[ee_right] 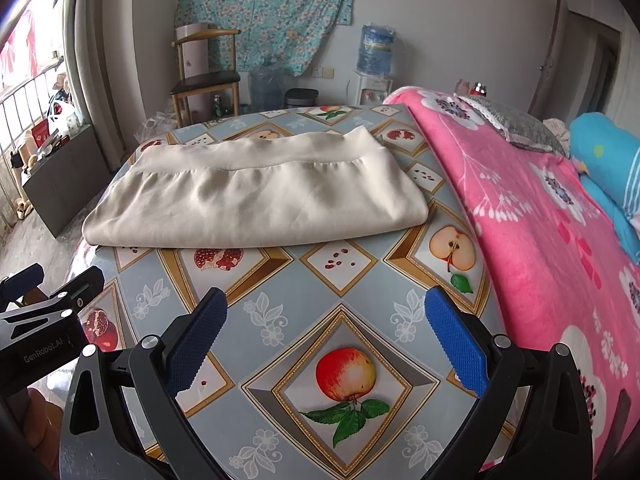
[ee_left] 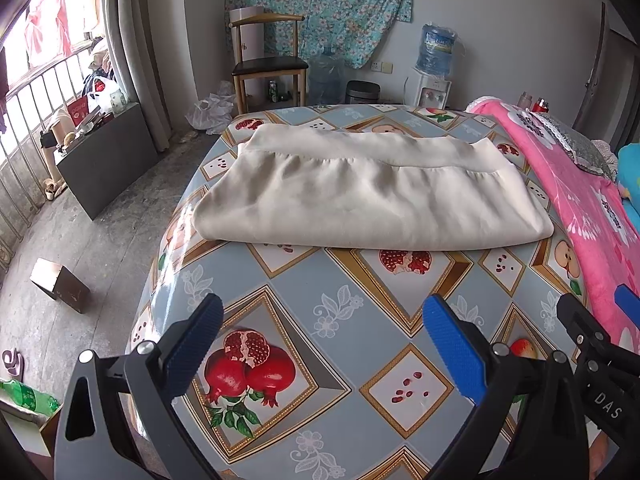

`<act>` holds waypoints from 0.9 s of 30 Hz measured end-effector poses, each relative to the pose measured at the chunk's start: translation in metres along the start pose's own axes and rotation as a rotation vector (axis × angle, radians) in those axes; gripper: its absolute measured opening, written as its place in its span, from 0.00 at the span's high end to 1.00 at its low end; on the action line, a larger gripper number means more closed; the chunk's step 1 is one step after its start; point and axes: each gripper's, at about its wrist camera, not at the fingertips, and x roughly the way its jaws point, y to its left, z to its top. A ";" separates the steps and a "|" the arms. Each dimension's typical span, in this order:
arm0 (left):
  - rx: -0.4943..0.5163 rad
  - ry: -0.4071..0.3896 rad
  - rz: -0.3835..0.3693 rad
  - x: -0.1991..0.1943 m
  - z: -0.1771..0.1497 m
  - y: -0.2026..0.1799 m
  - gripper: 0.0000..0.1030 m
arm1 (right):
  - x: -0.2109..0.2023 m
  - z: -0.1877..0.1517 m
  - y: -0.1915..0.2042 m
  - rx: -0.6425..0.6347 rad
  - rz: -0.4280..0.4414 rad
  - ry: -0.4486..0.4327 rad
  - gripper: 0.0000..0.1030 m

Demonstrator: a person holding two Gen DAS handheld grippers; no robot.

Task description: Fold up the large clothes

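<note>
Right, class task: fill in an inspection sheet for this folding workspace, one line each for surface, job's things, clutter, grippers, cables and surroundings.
Surface: table under a fruit-print oilcloth, bare in front.
Job's things: cream garment, folded flat into a wide rectangle at the far side.
Clutter: nothing seen on the table.
Grippers: left gripper and right gripper both open, empty, hovering short of the garment.
Cables: nothing seen.
Surroundings: pink floral blanket on the right, wooden chair, water dispenser, barred window.

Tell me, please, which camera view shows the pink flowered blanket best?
The right wrist view: there the pink flowered blanket fills the right side, with the grey pillow lying on it. The left wrist view shows only a narrow strip of the blanket along its right edge.
</note>
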 end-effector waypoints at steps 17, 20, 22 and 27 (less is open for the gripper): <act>-0.001 0.001 -0.002 0.000 -0.001 -0.001 0.05 | 0.000 0.000 0.000 -0.002 -0.002 0.002 0.07; -0.001 0.000 -0.001 0.000 0.000 -0.001 0.05 | 0.000 0.000 0.000 -0.002 -0.001 0.001 0.07; -0.001 0.000 -0.001 0.000 -0.001 -0.001 0.05 | 0.000 0.001 0.000 -0.007 0.001 0.002 0.07; 0.000 -0.001 -0.001 0.000 -0.001 0.000 0.05 | 0.001 0.001 0.001 -0.008 0.002 0.002 0.07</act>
